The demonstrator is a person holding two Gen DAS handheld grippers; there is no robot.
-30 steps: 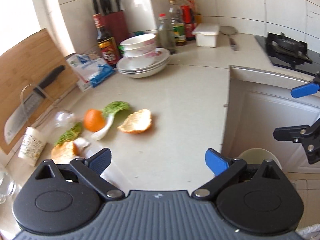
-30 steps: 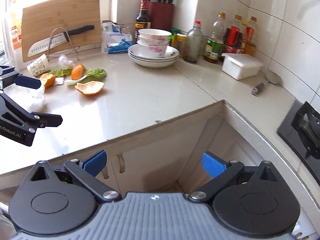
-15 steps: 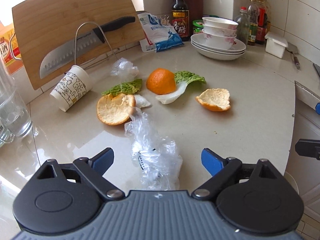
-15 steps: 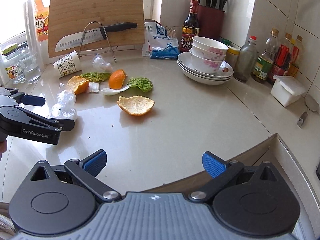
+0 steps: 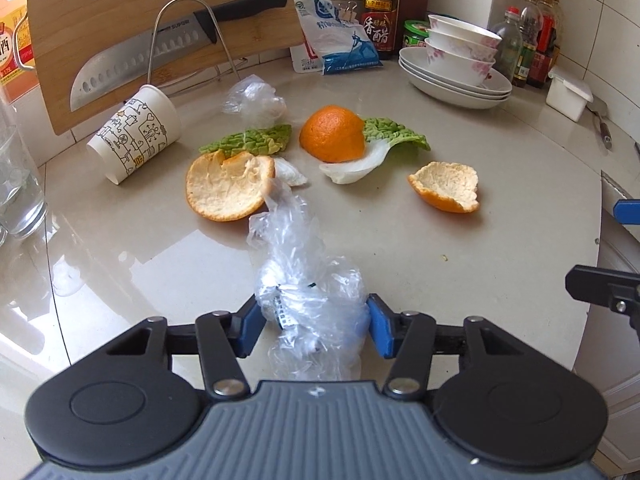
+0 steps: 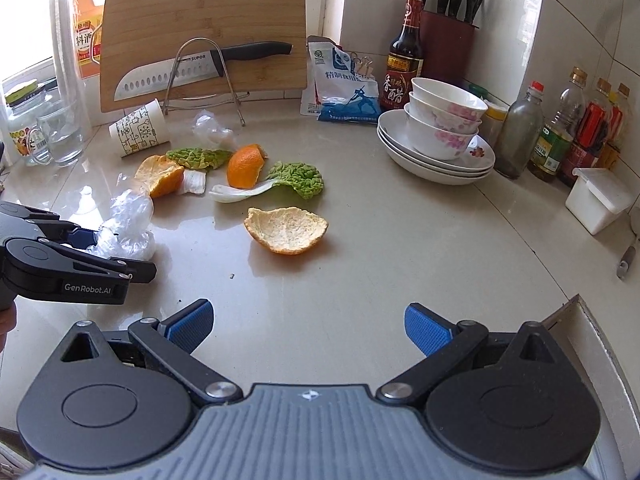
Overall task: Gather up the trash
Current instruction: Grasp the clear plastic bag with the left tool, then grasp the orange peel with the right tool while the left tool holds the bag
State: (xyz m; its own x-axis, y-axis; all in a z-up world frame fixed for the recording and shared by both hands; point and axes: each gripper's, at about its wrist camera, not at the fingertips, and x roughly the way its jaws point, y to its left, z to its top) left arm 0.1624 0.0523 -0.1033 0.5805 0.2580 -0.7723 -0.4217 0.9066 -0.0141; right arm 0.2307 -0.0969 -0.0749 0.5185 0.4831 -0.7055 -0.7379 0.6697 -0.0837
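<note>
My left gripper (image 5: 314, 326) is shut on a crumpled clear plastic bag (image 5: 304, 268) lying on the counter; it shows from the side in the right wrist view (image 6: 120, 236). Beyond it lie orange peels (image 5: 228, 186) (image 5: 446, 186), half an orange (image 5: 334, 134), two cabbage leaves (image 5: 248, 140) (image 5: 384, 140), another plastic wad (image 5: 254, 98) and a tipped paper cup (image 5: 134, 134). My right gripper (image 6: 310, 324) is open and empty above the counter, short of the nearest peel (image 6: 286, 230).
A cutting board with a knife on a wire rack (image 6: 200, 64) leans at the back. Stacked bowls and plates (image 6: 438, 136), bottles (image 6: 556, 136), a white box (image 6: 600, 200) and glasses (image 6: 60, 132) ring the counter. The counter edge (image 6: 572, 308) is at the right.
My left gripper has moved forward onto the plastic bag and closed its fingers on it. My right gripper has moved in over the counter toward the peels.
</note>
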